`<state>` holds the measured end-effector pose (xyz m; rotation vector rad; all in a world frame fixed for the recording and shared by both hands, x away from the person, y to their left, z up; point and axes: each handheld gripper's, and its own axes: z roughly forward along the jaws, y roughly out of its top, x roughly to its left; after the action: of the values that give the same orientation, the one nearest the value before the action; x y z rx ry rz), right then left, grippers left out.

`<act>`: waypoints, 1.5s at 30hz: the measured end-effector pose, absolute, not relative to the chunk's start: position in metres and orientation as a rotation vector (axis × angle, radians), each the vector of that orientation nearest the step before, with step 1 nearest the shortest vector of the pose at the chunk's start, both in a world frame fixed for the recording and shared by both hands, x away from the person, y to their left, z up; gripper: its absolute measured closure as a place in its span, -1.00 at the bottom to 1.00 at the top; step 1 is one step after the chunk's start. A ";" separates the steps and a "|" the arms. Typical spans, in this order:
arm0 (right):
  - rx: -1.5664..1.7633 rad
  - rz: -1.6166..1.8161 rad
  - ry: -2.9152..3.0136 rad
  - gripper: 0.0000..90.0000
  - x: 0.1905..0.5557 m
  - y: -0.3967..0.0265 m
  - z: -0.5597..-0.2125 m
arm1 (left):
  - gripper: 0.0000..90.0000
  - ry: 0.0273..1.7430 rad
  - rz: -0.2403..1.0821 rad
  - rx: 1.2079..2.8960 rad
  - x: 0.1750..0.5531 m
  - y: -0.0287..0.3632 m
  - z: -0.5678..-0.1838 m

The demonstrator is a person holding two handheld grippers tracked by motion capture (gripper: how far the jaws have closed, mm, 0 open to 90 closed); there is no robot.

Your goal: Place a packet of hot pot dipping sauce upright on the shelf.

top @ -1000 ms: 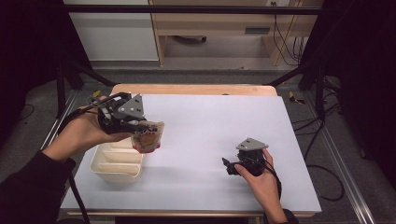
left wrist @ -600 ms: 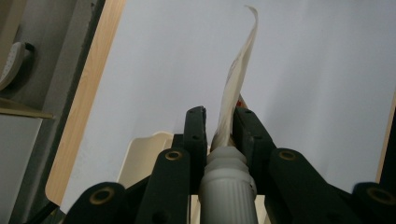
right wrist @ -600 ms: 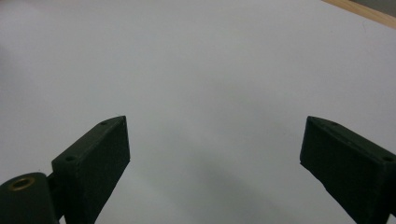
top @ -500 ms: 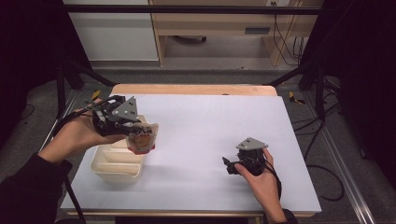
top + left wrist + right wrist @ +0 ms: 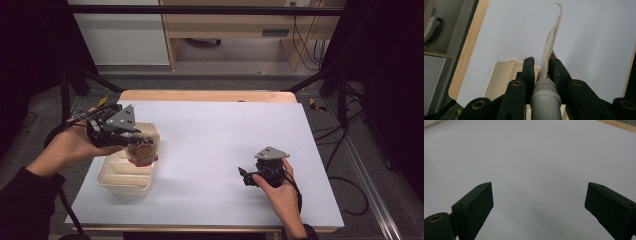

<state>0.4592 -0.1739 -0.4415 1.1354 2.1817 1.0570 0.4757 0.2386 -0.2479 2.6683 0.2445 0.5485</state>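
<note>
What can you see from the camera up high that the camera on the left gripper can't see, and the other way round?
The high view alone takes in both hands, the right gripper with its jaws open over the white table, and the red print on the pouch. The left gripper view alone gives a close look at the pouch's white ribbed cap squeezed between the black jaws. Both share the left gripper, the pouch it holds, and the cream tray beneath it.

White table cover point(image 5: 225, 135) on a wooden top point(image 5: 205, 95); beyond, perhaps a cabinet point(image 5: 120, 35), trailing cables point(image 5: 305, 35)
</note>
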 end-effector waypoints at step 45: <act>1.136 1.019 2.204 -0.80 0.460 -0.171 -0.445 | 0.69 0.252 0.544 2.700 0.515 0.271 -0.268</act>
<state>0.4596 -0.1707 -0.4452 1.1364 2.2039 1.0191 0.5146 0.2707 -0.2683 2.6997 0.2517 0.5438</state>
